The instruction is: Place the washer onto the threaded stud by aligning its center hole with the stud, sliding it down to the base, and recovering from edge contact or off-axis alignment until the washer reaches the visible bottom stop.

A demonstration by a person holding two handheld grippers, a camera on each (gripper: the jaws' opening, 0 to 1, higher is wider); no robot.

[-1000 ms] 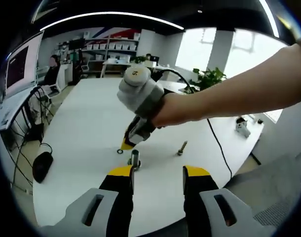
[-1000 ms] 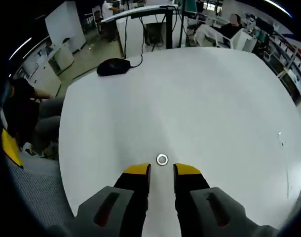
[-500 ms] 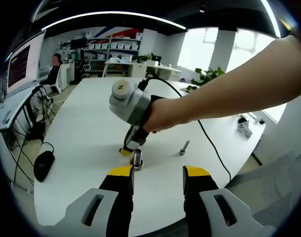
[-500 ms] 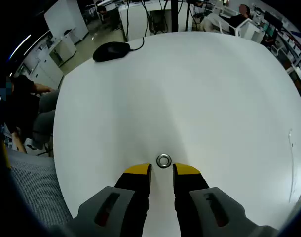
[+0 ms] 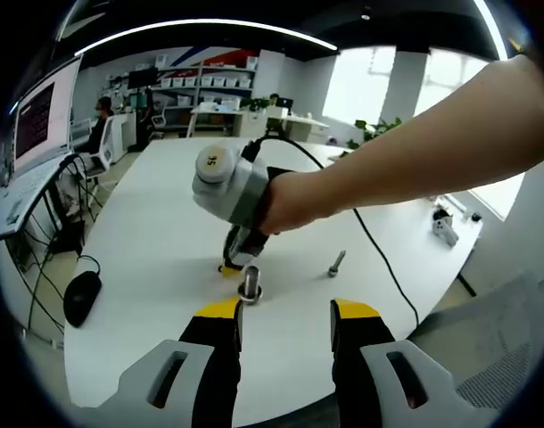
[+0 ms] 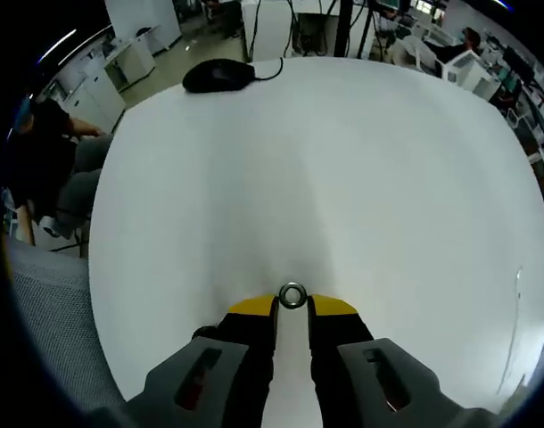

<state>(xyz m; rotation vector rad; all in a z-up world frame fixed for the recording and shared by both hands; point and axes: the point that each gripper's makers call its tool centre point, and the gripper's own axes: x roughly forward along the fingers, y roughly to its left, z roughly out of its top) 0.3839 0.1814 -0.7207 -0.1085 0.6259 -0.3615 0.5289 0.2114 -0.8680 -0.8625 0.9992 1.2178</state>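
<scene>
**Washer pickup on a white office table**

A white table [image 6: 361, 160] in an open office carries the threaded stud [image 5: 249, 283], upright just ahead of the left gripper [image 5: 286, 314], whose jaws stand apart. The right gripper [image 6: 292, 308] has its jaws nearly together, the washer [image 6: 292, 295] at their tips; whether it is clamped cannot be told. Thin, rigid and probably slippery, the washer is best pinched across its rim.

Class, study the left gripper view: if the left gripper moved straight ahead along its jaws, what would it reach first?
Probably the threaded stud, which stands upright on the white table just ahead of the left gripper, nearer its left jaw. The right gripper is just beyond; depth is uncertain.
</scene>
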